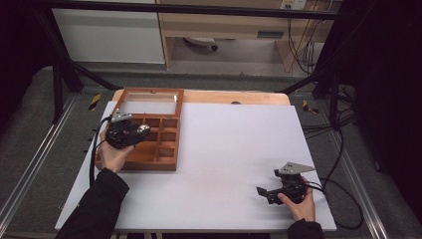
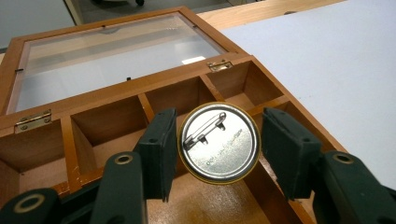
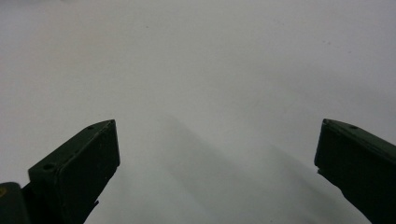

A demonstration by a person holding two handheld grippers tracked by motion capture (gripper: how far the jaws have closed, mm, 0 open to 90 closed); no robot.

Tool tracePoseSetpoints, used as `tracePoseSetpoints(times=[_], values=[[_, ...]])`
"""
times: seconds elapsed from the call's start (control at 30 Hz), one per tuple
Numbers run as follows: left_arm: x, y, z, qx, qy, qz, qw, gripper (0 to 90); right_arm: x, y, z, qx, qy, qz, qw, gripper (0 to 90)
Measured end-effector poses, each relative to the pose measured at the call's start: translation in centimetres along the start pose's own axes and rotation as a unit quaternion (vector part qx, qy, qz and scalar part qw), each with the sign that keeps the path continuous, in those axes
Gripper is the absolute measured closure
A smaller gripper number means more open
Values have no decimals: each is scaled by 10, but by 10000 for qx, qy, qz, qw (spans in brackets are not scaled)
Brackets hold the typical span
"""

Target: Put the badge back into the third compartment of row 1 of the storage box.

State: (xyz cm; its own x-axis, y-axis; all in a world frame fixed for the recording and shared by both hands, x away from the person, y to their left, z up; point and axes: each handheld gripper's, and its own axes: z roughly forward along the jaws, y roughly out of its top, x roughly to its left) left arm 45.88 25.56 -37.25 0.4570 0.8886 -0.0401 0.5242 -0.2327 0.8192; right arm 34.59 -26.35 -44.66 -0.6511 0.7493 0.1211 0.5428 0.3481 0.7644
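A round metal pin badge (image 2: pixel 219 144) faces my left gripper's camera with its back and safety pin showing. My left gripper (image 2: pixel 217 156) is shut on its edges and holds it above the compartments of an open wooden box (image 2: pixel 116 86). In the high view the left gripper (image 1: pixel 138 132) hovers over the box's (image 1: pixel 166 160) left compartments, and the badge (image 1: pixel 144 130) glints at its tip. My right gripper (image 1: pixel 263 192) rests low on the white table near the front right, and its jaws (image 3: pixel 217 154) stand wide open with nothing between them.
The box's glass lid (image 1: pixel 148 106) lies open flat behind the compartments, at the table's back left. White sheet (image 1: pixel 234 149) covers the table between the two grippers. Cables (image 1: pixel 343 199) trail off the right edge; a wooden strip (image 1: pixel 239 97) runs along the back.
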Motion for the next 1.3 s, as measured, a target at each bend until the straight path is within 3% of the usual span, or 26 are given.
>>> tracePoseSetpoints(times=[0.53,0.8,1.3], values=[[7,9,19,75,183,-43,9998,459,0,0,0,-3,6,24,10000,8],[5,19,26,29,212,37,9998,459,0,0,0,2,-17,-1,10000,7],[14,14,45,168,274,-111,9994,459,0,0,0,18,-7,15,10000,8]])
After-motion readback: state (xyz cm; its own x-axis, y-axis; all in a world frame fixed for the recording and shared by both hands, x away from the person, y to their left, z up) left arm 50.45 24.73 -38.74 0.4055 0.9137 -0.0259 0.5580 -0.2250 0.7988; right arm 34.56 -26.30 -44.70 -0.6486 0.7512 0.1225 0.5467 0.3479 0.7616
